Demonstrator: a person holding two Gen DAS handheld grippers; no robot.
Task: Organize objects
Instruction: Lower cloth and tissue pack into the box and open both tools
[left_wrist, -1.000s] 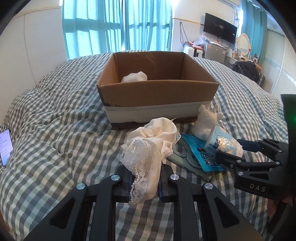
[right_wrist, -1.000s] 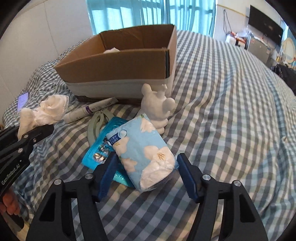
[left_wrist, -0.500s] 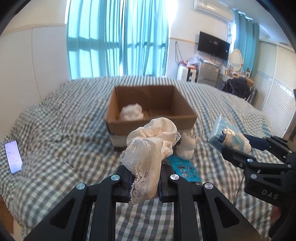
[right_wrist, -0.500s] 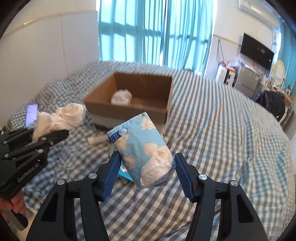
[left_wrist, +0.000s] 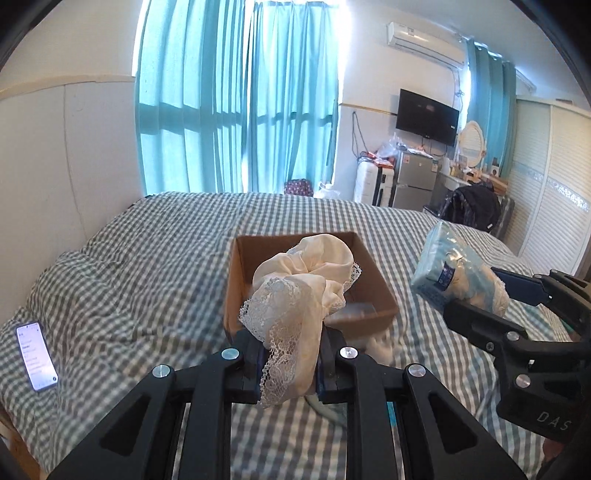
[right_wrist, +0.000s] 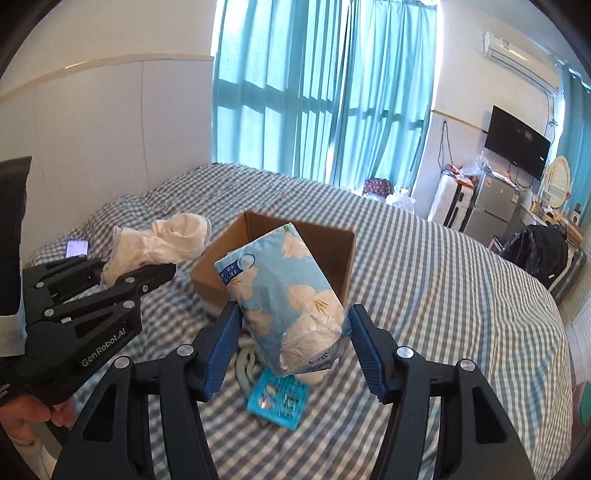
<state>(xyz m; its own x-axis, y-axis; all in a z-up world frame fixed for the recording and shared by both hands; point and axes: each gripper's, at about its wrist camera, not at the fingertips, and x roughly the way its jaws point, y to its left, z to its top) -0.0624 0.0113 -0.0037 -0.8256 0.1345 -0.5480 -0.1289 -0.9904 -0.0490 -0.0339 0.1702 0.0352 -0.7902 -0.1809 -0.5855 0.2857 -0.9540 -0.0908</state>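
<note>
Cream lace cloth (left_wrist: 295, 314) is pinched in my left hand-held gripper (left_wrist: 286, 363), and my right hand-held gripper (right_wrist: 295, 345) clamps one blue tissue pack (right_wrist: 284, 295). Both have just come up off the bed (right_wrist: 424, 280), so each is ready to carry over to the single cardboard box (left_wrist: 236, 288) mid-bed. One blue blister card (right_wrist: 279, 400) lies on the bed below, one phone (left_wrist: 36, 355) at the left edge.
</note>
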